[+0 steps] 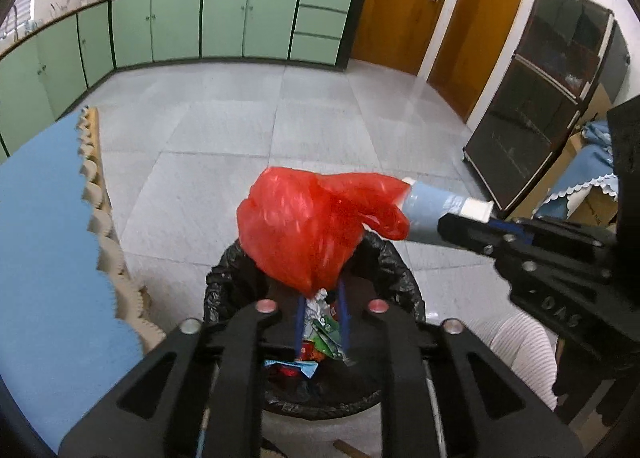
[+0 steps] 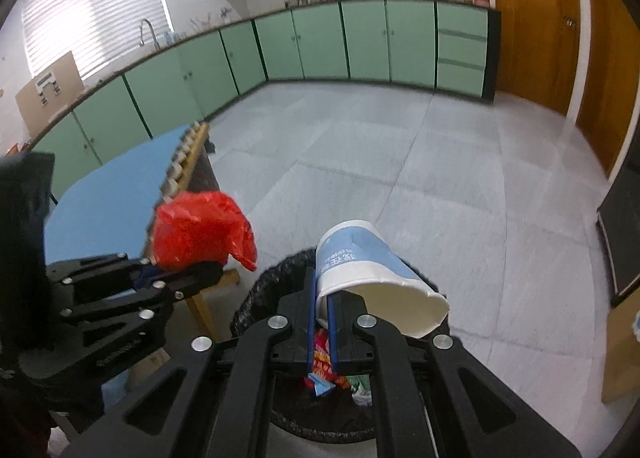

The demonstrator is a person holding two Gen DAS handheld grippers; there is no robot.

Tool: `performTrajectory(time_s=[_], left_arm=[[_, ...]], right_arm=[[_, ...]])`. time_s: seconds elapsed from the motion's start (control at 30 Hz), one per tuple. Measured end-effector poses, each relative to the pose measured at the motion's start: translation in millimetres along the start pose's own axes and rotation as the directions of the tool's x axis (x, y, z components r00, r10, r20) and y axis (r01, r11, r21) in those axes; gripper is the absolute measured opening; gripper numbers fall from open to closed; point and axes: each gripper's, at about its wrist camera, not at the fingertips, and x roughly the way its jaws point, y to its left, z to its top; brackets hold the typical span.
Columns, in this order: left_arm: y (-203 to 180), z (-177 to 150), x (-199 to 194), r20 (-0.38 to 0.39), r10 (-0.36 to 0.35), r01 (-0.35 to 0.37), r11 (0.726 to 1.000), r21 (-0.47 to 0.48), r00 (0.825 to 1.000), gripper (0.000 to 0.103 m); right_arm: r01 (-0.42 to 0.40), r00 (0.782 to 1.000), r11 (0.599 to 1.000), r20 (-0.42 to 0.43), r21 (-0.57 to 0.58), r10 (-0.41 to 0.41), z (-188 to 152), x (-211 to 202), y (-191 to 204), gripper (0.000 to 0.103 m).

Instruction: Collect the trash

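Pinching crinkly red bag [image 1: 304, 230], tapered paper cup [image 2: 372, 270]

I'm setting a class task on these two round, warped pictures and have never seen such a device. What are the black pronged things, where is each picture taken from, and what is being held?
The black prongs are hand-held grippers, one in each of a person's hands; there is no robot arm. Each carries a fisheye camera looking along its two fingers, which bends the kitchen. One picture is from the left gripper, shut on a red plastic bag. The other is from the right gripper, shut on the rim of a blue and white paper cup. Both hang over a black-lined trash bin holding wrappers. Beside it stands a table with a blue cloth.
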Motion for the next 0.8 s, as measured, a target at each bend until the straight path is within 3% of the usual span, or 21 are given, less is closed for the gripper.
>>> performTrajectory(time_s=[0.07,0.13,0.4,0.5,0.63,0.8], left_arm=[[2.1,0.4,2.5,-0.006,-0.003,0.003,1.000,-0.006,1.000,0.029],[3.8,2.0,2.1,-0.005,-0.018,0.017,1.000,-0.015,1.000,0.045],[13.9,6.0,-10.7,0.006,0.002,-0.001,0.999,-0.041,1.000,0.051],[15.7,4.2,-26.9,0.038,0.020,-0.018,0.999,-0.040,0.999,0.058],[15.7,3.0,-58.3,0.092,0.045,-0.041,0.998,-0.046,0.995,0.071],[15.7,2.4,-99.4,0.150,0.072,-0.064,0.996,-0.059,0.986,0.079]], right_arm=[[-0.002,1.000,1.000,-0.016,0.002,0.002,2.5,7.5,-2.3,0.013],[0.003,1.000,1.000,-0.021,0.005,-0.003,1.3,9.5,-5.7,0.021],[0.021,1.000,0.999,-0.012,0.050,-0.020,0.2,-1.9,-20.0,0.029],[0.025,1.000,0.999,0.015,0.048,-0.026,1.4,-12.7,-18.1,0.041],[0.023,0.998,0.999,0.063,0.035,-0.026,3.8,-34.1,-7.8,0.065],[-0.003,0.992,1.000,0.124,0.003,0.002,7.9,-66.3,10.4,0.081]])
